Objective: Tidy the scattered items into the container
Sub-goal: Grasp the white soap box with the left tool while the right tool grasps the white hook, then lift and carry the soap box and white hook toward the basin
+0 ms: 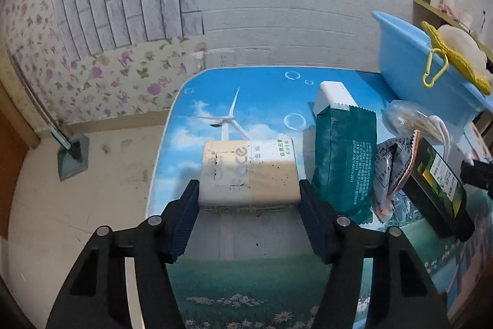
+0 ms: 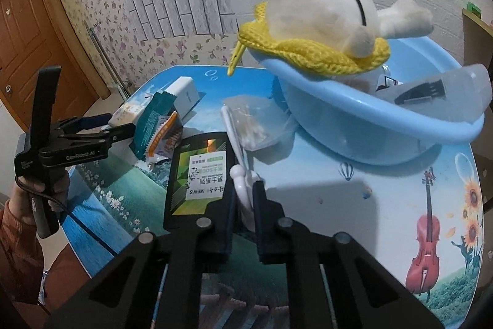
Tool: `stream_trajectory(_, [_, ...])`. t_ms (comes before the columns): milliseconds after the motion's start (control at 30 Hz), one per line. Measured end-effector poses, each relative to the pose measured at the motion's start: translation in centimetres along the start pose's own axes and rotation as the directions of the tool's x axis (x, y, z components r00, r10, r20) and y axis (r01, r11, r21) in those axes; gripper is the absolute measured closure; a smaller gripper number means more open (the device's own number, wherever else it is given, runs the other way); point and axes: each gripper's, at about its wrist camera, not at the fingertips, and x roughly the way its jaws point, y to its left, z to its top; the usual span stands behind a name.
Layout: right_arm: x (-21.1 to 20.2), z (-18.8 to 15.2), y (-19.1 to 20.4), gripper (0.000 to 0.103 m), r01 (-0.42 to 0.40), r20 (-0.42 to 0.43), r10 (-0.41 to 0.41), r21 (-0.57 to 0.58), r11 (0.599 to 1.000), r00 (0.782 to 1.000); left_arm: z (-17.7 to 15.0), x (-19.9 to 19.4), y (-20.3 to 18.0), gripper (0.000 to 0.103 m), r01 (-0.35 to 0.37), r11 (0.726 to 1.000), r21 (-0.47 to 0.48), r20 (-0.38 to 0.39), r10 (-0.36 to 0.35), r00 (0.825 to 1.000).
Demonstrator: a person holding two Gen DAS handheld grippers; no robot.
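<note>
Between the left tongs (image 1: 249, 199), a beige tissue pack (image 1: 249, 171) lies flat on the tabletop (image 1: 265, 276), its long axis crosswise to the pads, which touch its short ends. The right tongs (image 2: 245, 207) are pinched together on a white hook (image 2: 242, 174), whose stem runs away from them. Beyond, ahead and to the right, sits the blue basin (image 2: 363, 116), nearer the right hand, already holding a plush toy (image 2: 323, 17).
</note>
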Motion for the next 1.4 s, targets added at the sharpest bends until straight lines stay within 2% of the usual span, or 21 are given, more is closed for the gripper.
stream_trajectory(333, [-1.4, -0.9, -1.9, 0.092, 0.014, 0.025, -0.015, 0.044, 0.999, 1.000, -1.6, -3.2, -0.8, 0.041, -0.005, 1.000, -0.002, 0.015, 0.005, 1.000])
stream_trajectory(500, [-2.4, -2.0, -2.7, 0.092, 0.030, 0.037, -0.031, 0.044, 0.999, 0.999, -3.0, -5.1, -1.9, 0.041, 0.020, 1.000, -0.021, 0.020, -0.020, 1.000])
stream_trajectory(667, [-3.0, -2.8, -3.2, 0.092, 0.032, 0.043, -0.034, 0.043, 0.999, 0.998, -4.1, -6.3, -4.3, 0.041, 0.050, 0.998, 0.030, 0.015, -0.050, 0.999])
stream_trajectory(867, [-3.8, -3.6, -3.6, 0.090, 0.012, 0.043, -0.014, 0.048, 0.999, 0.999, -5.0, -5.9, -6.3, 0.040, 0.069, 0.995, 0.073, -0.008, -0.068, 0.998])
stream_trajectory(933, [-4.0, -3.6, -3.3, 0.085, 0.021, 0.052, -0.022, 0.027, 0.999, 0.998, -5.0, -5.6, -6.4, 0.040, 0.067, 0.995, 0.069, -0.015, -0.067, 0.998])
stream_trajectory(1000, [-3.9, -3.6, -3.1, 0.072, 0.028, 0.048, -0.028, 0.009, 1.000, 0.998, -5.1, -5.5, -6.4, 0.040, 0.070, 0.995, 0.067, -0.021, -0.069, 0.997])
stream_trajectory(1033, [-3.6, -3.6, -2.9, 0.070, 0.030, 0.039, -0.030, -0.002, 1.000, 0.999, -5.1, -5.4, -6.3, 0.040, 0.070, 0.995, 0.065, -0.022, -0.069, 0.997])
stream_trajectory(1100, [-3.2, -3.6, -2.8, 0.066, 0.032, 0.029, -0.032, -0.022, 0.999, 0.999, -5.0, -5.2, -6.1, 0.036, 0.072, 0.995, 0.063, -0.022, -0.071, 0.997])
stream_trajectory(1200, [-2.2, -3.5, -2.5, 0.066, 0.058, 0.017, -0.057, -0.060, 0.997, 0.998, -4.9, -5.0, -5.9, 0.027, 0.058, 0.996, 0.066, -0.018, -0.057, 0.998])
stream_trajectory(1400, [-0.7, -2.8, -1.9, 0.066, 0.033, -0.010, -0.034, -0.103, 0.994, 0.999, -4.5, -4.5, -5.7, 0.019, 0.064, 0.996, 0.067, -0.016, -0.063, 0.998])
